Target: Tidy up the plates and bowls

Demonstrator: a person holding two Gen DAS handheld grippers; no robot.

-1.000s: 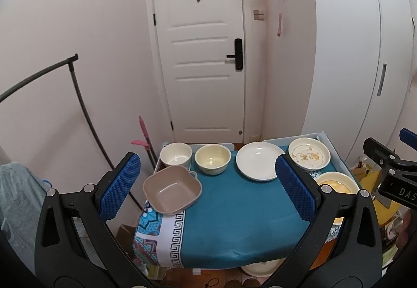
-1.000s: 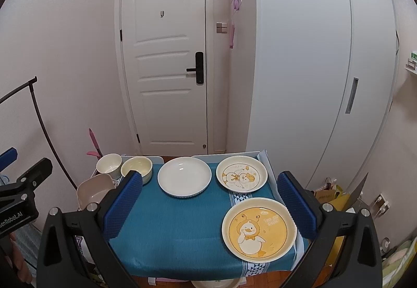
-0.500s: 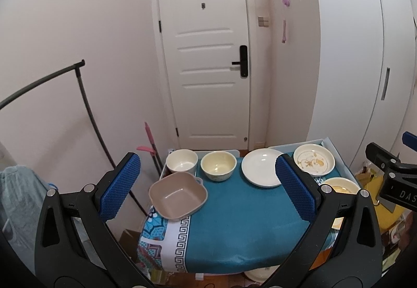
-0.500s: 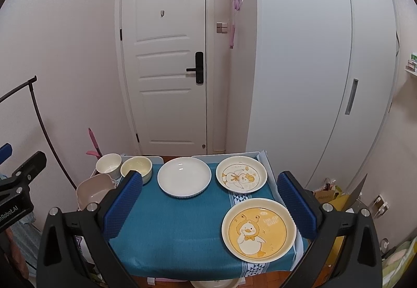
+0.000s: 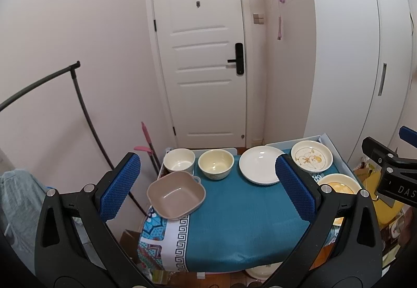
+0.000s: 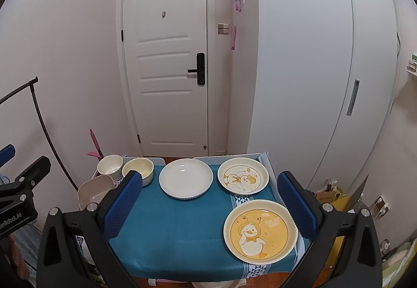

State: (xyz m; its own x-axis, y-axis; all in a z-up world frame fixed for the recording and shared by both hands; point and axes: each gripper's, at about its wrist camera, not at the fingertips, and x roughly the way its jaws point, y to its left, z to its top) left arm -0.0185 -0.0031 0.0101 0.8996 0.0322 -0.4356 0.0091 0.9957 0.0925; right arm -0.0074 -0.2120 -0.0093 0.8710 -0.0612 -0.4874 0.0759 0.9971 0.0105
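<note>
Jaws: both wide, empty | Risk: square bowl (image 5: 176, 194) overhangs counter (image 5: 234, 222) edge at 9 o'clock; nudge tips it off.

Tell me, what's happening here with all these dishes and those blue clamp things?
A person holds a two-finger gripper in each hand, about to tidy dishes on a small table covered in teal cloth. Both the left gripper and the right gripper are open, held back from the table, gripping nothing. Three bowls sit to the left: a white bowl, a cream bowl and a square tan bowl. To the right lie a plain white plate and two duck plates. Nothing is stacked yet.
</note>
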